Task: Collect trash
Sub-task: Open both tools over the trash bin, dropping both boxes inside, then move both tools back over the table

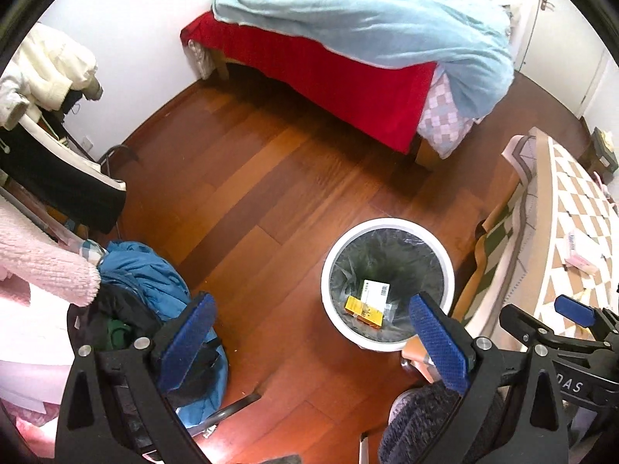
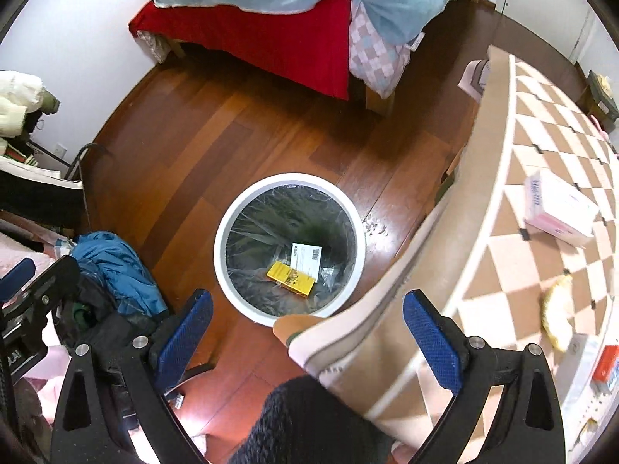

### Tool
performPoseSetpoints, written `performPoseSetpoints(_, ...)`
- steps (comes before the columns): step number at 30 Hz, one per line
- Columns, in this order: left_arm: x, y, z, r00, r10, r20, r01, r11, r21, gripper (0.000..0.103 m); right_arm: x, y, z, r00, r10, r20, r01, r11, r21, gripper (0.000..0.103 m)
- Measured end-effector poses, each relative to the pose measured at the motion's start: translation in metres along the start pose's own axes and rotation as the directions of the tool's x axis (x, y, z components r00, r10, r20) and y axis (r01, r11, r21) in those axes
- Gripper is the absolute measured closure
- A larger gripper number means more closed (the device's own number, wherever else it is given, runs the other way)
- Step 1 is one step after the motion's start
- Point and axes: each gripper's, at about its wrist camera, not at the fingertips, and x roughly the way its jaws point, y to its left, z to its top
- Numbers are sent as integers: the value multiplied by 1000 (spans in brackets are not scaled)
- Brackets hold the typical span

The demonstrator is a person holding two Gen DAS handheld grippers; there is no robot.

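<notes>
I'm holding both the left gripper [image 1: 309,332] and right gripper [image 2: 307,332] wide open and empty, and the yellowish scrap [image 2: 557,311] on the checkered table [image 2: 503,232] is lying just right of my right jaws, its long axis running away from me, while the white bin [image 2: 220,255] is sitting ahead-left with 2 boxes inside.

Open mouth on the white bin [image 2: 232,208], nothing above it. Bare wooden floor [image 1: 247,178] between bin and bed [image 1: 329,73]. Checkered table edge [image 2: 499,178] hemming the bin's right side, possibly overhanging its rim. Heap of blue clothing [image 2: 116,266] crowding the left, 1 gap between.
</notes>
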Motion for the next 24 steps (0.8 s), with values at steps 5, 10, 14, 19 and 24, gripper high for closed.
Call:
performPoseSetpoints(5, -33, -8, -8, 999, -16, 41, 15, 1000, 16, 1, -43, -11, -18, 998, 26, 64, -27, 1000, 12, 3)
performPoseSetpoints(10, -68, -24, -15, 996, -35, 87, 33, 999, 25, 1, -84, -29, -34, 989, 70, 129, -78, 995, 56, 3)
performPoseSetpoints(14, -85, -57, -20, 990, -82, 114, 75, 995, 64, 1, -117, -67, -50, 981, 90, 172, -113, 985, 130, 3)
performPoseSetpoints(19, -74, -141, -40, 982, -183, 49, 173, 972, 159, 1, -144, -148, -82, 986, -10, 167, -28, 974, 226, 3)
performPoseSetpoints(24, -47, -246, -68, 971, -234, -44, 238, 936, 260, 1, -139, -246, -106, 984, -180, 1, 175, 961, 213, 3)
